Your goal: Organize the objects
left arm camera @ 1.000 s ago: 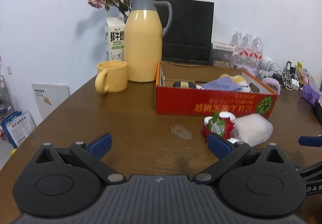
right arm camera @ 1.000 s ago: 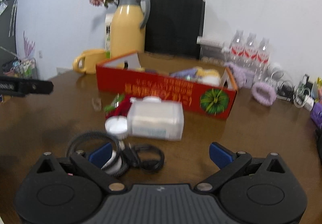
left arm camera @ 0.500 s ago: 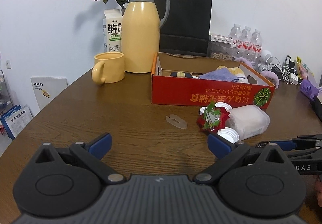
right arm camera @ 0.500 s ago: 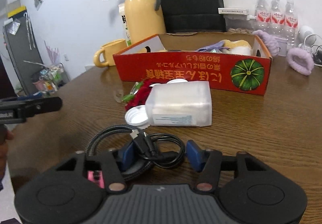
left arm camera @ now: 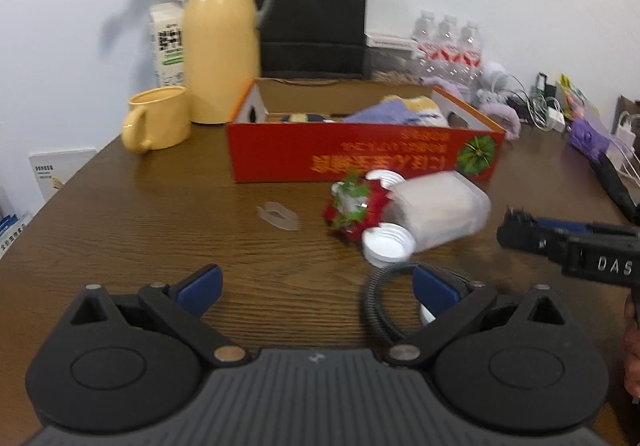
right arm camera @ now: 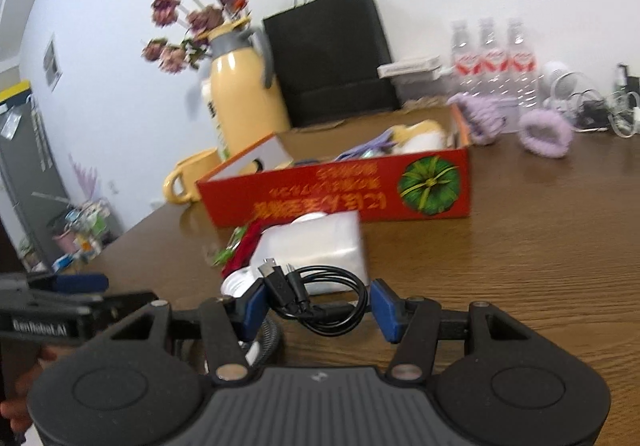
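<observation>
Gripping the coiled black USB cable (right arm camera: pixel 320 298) between its blue pads, the right tool (right arm camera: pixel 320 306) has just closed in from wide open, and the bundle now sits pinched across its loops, at the table's near edge, just in front of the translucent plastic bottle (right arm camera: pixel 320 246) that lies on its side. The left tool (left arm camera: pixel 316 286) stands released, nothing between its fingers, low over bare wood at the near side of the table (left arm camera: pixel 140 213).

The cable will handle as a light, limp thing: loops may slip apart or trail if only one strand is caught, so a hold across the whole bundle, near the plug ends, looks safest. A ribbed black hose (left arm camera: pixel 376 310) lies beneath it and could snag; whether the two are joined is hard to tell through the blur.

The red cardboard box (right arm camera: pixel 340 201), open-topped and already holding cloth items, stands toward the far middle of the table and seems the likely home. The red-and-green wrapper (left arm camera: pixel 352 209) and white cap (left arm camera: pixel 388 244) are still loose beside the bottle.
</observation>
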`<state>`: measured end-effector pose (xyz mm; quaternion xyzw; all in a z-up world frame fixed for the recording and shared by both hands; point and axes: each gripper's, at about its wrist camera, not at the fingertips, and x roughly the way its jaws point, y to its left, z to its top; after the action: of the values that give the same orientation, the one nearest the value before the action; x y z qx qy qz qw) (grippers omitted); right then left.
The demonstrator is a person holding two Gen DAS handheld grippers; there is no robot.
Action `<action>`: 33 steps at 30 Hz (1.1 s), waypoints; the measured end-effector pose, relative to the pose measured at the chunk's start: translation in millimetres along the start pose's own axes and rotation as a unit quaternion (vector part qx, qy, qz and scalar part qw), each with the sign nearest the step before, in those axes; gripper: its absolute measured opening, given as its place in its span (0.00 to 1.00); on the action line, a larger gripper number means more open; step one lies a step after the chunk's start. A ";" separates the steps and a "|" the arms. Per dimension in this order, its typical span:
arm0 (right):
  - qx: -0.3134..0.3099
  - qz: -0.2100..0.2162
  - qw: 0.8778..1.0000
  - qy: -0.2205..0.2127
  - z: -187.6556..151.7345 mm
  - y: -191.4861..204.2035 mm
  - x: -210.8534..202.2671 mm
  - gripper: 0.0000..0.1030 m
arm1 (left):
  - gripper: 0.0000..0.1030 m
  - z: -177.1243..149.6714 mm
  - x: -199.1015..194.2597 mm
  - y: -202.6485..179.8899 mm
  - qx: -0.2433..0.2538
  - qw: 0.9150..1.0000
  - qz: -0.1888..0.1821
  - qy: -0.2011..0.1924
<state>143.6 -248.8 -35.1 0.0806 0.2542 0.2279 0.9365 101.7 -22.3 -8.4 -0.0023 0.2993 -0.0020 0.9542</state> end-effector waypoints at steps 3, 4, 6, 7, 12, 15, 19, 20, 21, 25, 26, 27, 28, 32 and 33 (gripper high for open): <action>-0.001 -0.013 1.000 -0.012 -1.5 -1.8 -4.9 0.53 | 1.00 -0.3 3.6 -7.0 0.004 1.000 0.000 0.001; -0.001 -0.017 1.000 -0.015 -1.6 -1.9 -5.8 0.53 | 1.00 0.3 4.8 -7.8 0.004 1.000 0.002 0.001; -0.004 -0.031 0.999 -0.023 -2.0 -2.0 -8.4 0.53 | 1.00 2.7 7.1 -7.1 0.000 1.000 0.009 0.000; -0.006 -0.038 0.999 -0.026 -2.4 -1.9 -8.9 0.53 | 1.00 4.1 8.8 -6.2 -0.002 1.000 0.014 0.000; -0.007 -0.056 0.998 -0.040 -3.4 -3.6 -13.7 0.53 | 1.00 14.8 22.7 4.9 -0.018 0.998 0.052 -0.002; -0.013 -0.066 0.997 -0.045 -3.8 -1.9 -13.8 0.53 | 1.00 22.8 36.8 14.0 -0.029 0.996 0.085 0.000; -0.020 -0.076 0.996 -0.048 -5.0 0.3 -14.0 0.53 | 1.00 35.4 60.7 25.4 -0.046 0.991 0.124 0.013; -0.021 -0.077 0.996 -0.048 -5.1 0.6 -13.4 0.53 | 1.00 38.3 67.0 27.7 -0.052 0.990 0.131 0.017; -0.021 -0.078 0.996 -0.047 -5.1 1.2 -13.3 0.53 | 1.00 40.7 72.9 29.5 -0.058 0.989 0.133 0.019; -0.024 -0.081 0.995 -0.044 -6.0 2.5 -11.7 0.53 | 1.00 45.1 92.4 29.8 -0.068 0.988 0.132 0.031; -0.025 -0.081 0.995 -0.042 -6.1 2.9 -11.1 0.53 | 1.00 45.5 96.5 28.8 -0.068 0.989 0.131 0.034; -0.026 -0.082 0.995 -0.041 -6.2 3.1 -10.5 0.53 | 1.00 44.9 100.5 27.3 -0.067 0.988 0.131 0.037; -0.026 -0.083 0.995 -0.040 -6.1 3.4 -9.7 0.53 | 0.99 45.1 103.6 26.4 -0.066 0.988 0.133 0.041; -0.028 -0.084 0.995 -0.033 -6.5 3.6 -6.9 0.53 | 0.71 43.3 110.2 26.8 -0.083 0.987 0.125 0.060; -0.027 -0.085 0.996 -0.032 -6.3 3.0 -6.5 0.53 | 0.62 42.8 109.9 26.4 -0.083 0.988 0.122 0.055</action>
<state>134.2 -248.9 -36.9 0.0409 0.2236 0.1518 0.9619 216.4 3.7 -36.2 -0.0454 0.3488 0.1389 0.9257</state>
